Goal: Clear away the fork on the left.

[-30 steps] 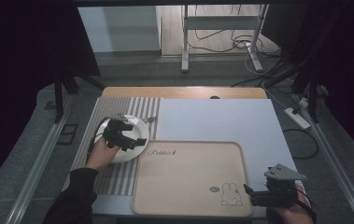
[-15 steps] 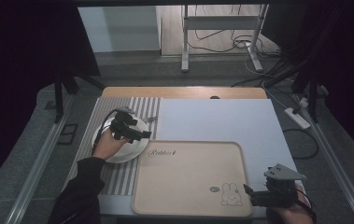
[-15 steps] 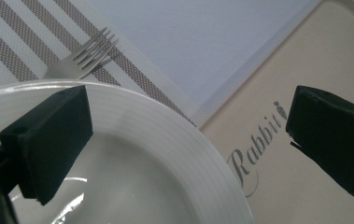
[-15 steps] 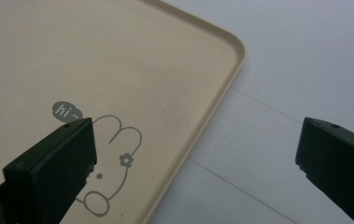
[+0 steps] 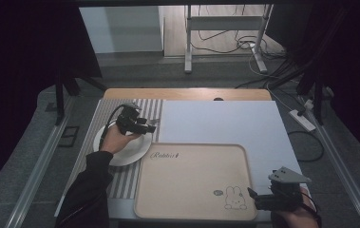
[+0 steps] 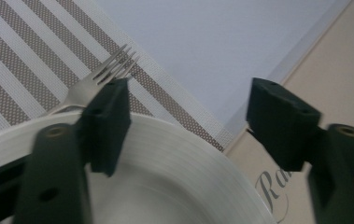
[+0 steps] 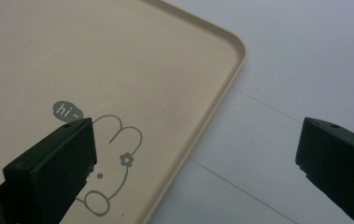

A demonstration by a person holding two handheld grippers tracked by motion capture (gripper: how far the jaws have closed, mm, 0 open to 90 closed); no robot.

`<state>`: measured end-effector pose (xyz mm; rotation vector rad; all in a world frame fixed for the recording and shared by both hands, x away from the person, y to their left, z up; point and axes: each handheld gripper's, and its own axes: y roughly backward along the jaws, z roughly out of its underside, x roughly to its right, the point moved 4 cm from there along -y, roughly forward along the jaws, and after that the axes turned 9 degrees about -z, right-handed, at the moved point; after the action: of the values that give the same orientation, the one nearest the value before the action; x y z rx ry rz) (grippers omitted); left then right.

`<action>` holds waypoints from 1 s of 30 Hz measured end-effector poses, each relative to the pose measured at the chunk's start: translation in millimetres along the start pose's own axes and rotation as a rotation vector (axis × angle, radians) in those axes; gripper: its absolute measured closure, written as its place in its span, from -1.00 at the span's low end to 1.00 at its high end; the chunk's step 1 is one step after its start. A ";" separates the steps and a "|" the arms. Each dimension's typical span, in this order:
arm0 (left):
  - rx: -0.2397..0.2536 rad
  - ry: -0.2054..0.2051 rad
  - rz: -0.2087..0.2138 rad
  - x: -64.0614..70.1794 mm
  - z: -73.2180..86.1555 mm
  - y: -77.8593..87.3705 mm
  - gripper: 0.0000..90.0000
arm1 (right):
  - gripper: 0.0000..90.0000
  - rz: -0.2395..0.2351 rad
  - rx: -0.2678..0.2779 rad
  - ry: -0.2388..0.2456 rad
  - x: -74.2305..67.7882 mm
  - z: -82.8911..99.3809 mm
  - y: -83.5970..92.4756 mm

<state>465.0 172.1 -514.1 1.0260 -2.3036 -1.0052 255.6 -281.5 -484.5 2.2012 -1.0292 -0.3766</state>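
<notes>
The left gripper (image 6: 188, 112) hovers over the plate (image 6: 174, 168), fingers apart; the fork (image 6: 101, 77) lies just beyond one fingertip. Likely reaching for it: next, lower and straddle it. The right gripper (image 7: 198, 154), fingers apart, waits over the tray (image 7: 118, 60) corner.

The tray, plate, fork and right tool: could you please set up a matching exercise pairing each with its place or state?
Things:
1. tray
2. plate
3. fork
4. right tool

Places or states:
A. on the striped mat, beyond the plate's rim
B. open, at the tray's near right corner
C. under the left tool
D. beige, with a rabbit drawing

Pairs: 1-D, 2-C, 3-A, 4-B
</notes>
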 end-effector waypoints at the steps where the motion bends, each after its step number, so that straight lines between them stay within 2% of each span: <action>1: -0.008 -0.008 -0.007 -1.7 -1.5 -1.0 -0.14 | -1.00 0.000 0.000 0.001 0.0 0.0 0.0; 2: -0.014 -0.016 -0.006 -3.1 -2.9 -2.2 0.04 | -1.00 -0.001 0.000 0.002 0.0 0.0 0.0; 4: -0.024 -0.025 -0.014 -5.9 -5.8 -5.0 0.19 | -1.00 -0.001 0.000 0.002 0.0 0.0 0.0; 5: -0.029 -0.027 -0.017 -7.4 -7.2 -6.6 0.19 | -1.00 -0.001 0.000 0.001 0.0 0.0 0.0; 6: -0.039 -0.034 -0.023 -10.8 -9.7 -9.9 0.37 | -1.00 -0.001 0.000 0.002 0.0 0.0 0.1; 12: -0.070 -0.038 -0.029 -16.7 -13.4 -20.9 0.93 | -1.00 -0.003 0.000 0.000 0.1 0.1 0.1; 15: -0.094 -0.051 -0.035 -17.3 -14.5 -29.8 0.97 | -1.00 -0.002 0.002 -0.001 0.1 0.1 0.0; 16: -0.116 -0.064 -0.033 -16.4 -15.2 -36.5 0.98 | -1.00 -0.004 0.001 -0.001 0.2 0.1 0.2; 24: -0.178 -0.068 -0.055 -17.5 -14.9 -58.1 0.98 | -1.00 -0.005 0.003 -0.002 0.2 0.2 0.4; 30: -0.195 -0.047 -0.070 -24.0 -17.2 -65.5 0.98 | -1.00 -0.006 0.003 -0.003 0.3 0.3 0.6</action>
<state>521.1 152.4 -554.6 1.0192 -2.1675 -1.2664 255.3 -282.1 -484.3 2.2074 -1.0251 -0.3821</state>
